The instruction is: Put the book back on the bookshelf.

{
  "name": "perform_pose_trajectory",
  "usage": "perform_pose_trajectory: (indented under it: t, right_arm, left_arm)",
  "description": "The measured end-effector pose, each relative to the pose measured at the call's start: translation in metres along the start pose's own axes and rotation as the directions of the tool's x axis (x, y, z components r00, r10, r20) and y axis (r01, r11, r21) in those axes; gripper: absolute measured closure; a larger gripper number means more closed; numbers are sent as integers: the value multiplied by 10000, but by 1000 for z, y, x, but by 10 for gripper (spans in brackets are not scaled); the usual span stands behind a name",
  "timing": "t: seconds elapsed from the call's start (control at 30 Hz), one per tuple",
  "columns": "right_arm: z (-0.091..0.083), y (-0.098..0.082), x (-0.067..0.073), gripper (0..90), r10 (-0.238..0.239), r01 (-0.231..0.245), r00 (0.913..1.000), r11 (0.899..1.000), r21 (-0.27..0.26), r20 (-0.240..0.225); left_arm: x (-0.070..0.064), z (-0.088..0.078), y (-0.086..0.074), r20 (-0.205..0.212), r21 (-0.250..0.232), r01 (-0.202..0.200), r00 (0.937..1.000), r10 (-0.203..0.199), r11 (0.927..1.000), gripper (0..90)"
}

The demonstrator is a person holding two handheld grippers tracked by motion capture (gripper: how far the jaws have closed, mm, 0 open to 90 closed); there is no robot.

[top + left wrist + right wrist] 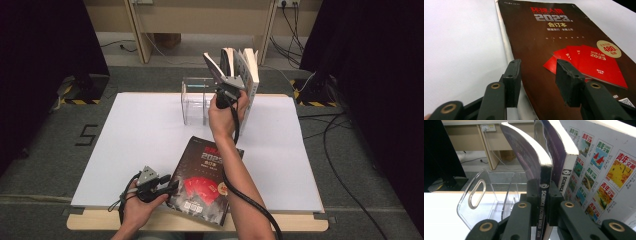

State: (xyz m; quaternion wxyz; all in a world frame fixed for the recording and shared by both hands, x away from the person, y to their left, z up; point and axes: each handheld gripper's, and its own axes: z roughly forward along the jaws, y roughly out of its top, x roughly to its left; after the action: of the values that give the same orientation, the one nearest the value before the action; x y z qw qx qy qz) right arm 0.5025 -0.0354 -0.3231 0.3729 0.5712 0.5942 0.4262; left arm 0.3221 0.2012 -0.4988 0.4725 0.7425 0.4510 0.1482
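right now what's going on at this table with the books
A person is filing magazines into a clear acrylic rack. The right gripper is shut on the spine of a Science Fiction World magazine, holding it upright by the rack beside other standing magazines. The left gripper rests open at the near edge of a dark 2023 volume lying flat on the white table.

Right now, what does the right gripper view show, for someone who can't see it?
The right claw pinches the spine of a thin Science Fiction World magazine, held upright. A clear plastic rack stands left of it, and more magazines lean on its right.
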Motion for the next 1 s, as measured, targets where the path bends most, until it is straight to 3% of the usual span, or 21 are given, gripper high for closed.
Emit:
perform_pose_trajectory:
  t: [0.2, 0.37, 0.43, 0.77, 1.0]
  right_arm:
    - [-1, -2, -2, 831, 5, -5, 10000, 10000, -53, -26]
    - [-5, -4, -4, 761, -72, 72, 9998, 10000, -23, -175]
    - [-12, 0, -6, 753, 11, -17, 9998, 9995, -306, -200]
    - [-27, 21, -13, 817, -314, 294, 9990, 9978, -593, -330]
    - [-22, 37, -17, 819, -448, 458, 9965, 9989, 125, -708]
  left_arm:
    - [0, 0, 0, -14, 6, -27, 10000, 27, 10000, 551]
    - [0, 0, 0, -8, -7, -34, 10000, 34, 10000, 551]
    - [0, 0, 0, -4, -7, -34, 10000, 34, 10000, 550]
    - [-1, 0, 0, 25, -43, -88, 10000, 88, 10000, 549]
    - [-1, 1, 0, 27, -51, -81, 10000, 82, 10000, 549]
